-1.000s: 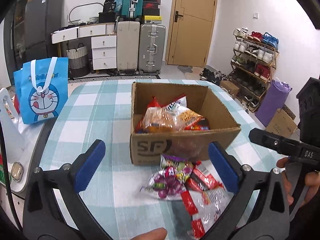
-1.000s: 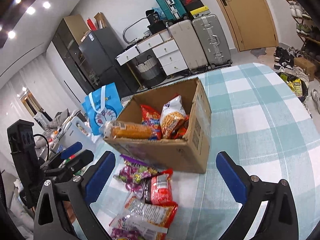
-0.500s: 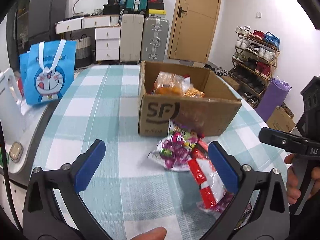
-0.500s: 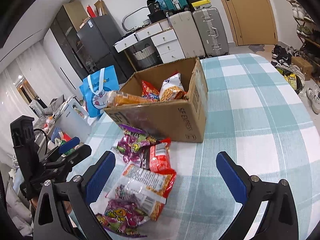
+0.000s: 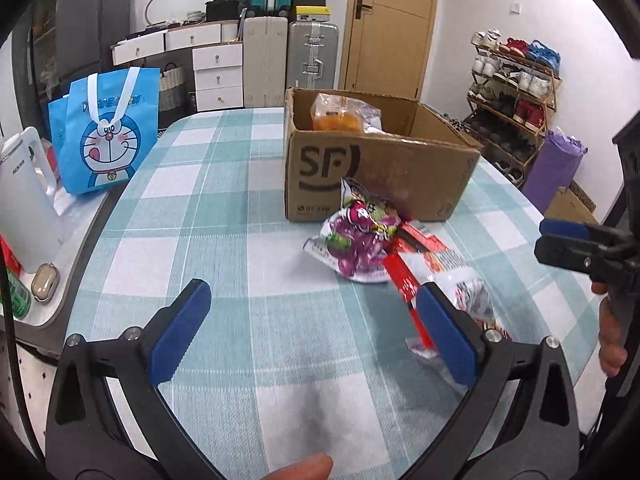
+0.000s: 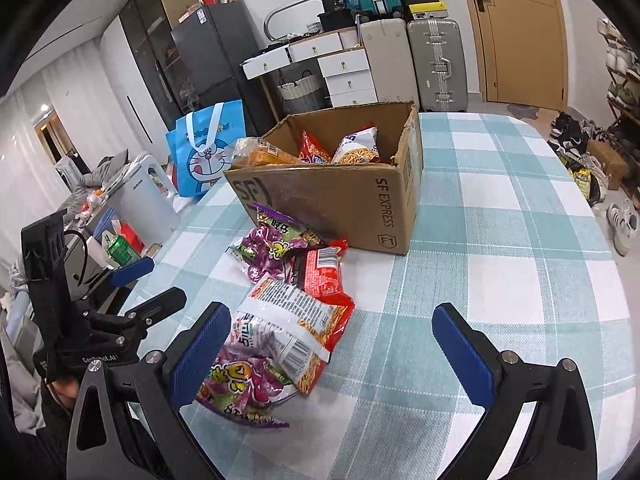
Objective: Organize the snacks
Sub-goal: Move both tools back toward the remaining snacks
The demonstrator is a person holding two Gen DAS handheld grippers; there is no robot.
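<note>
Loose snacks wait outside the box, both grippers empty.

The cardboard box stands ahead of the fingers, part-filled; the snack packets lie before it, nearest the right gripper, likely next. The left gripper hovers beside them; both pairs of fingers are spread apart.

White walls surround a wooden door, suitcases, white drawers, a dark cabinet and a shoe rack.
</note>
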